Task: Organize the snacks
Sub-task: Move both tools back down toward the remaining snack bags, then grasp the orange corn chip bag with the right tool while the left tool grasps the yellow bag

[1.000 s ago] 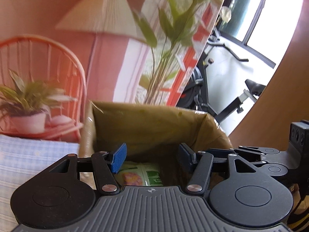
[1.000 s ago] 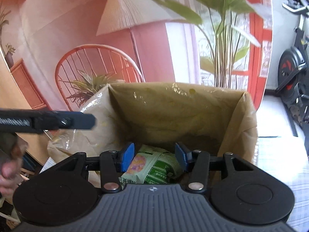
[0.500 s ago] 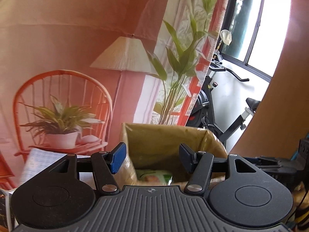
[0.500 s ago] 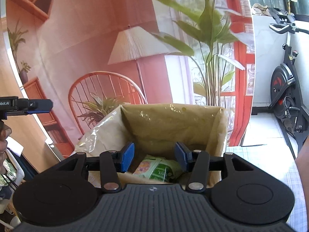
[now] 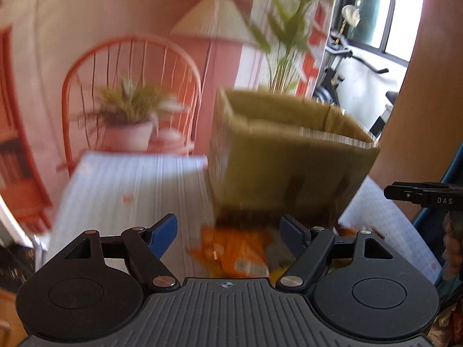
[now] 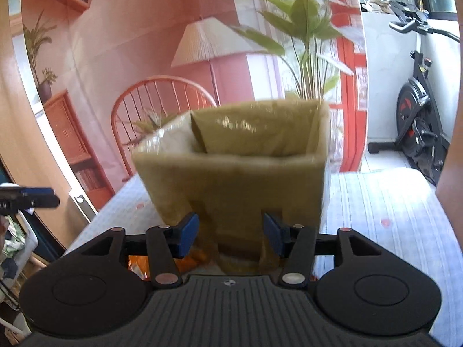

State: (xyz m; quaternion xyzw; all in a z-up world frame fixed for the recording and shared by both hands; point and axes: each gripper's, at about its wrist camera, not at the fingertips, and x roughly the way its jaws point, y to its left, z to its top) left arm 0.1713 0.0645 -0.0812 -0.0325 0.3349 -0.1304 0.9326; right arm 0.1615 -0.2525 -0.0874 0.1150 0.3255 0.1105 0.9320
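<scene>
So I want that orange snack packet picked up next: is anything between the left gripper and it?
Nothing visible. The orange snack packet lies on the striped tablecloth just ahead of the left gripper, whose jaws are opening with nothing between them. The tall brown paper-lined box stands beyond the packet, not in front.

checked tbl cloth [image 5: 130,185], box [image 5: 283,167], orange snack pkt [image 5: 240,251]

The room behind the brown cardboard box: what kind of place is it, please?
Probably a room in a home. The brown cardboard box stands on a table with a pale striped cloth, a black exercise bike is by the window, and a printed backdrop showing a lamp and chair hangs behind.
</scene>
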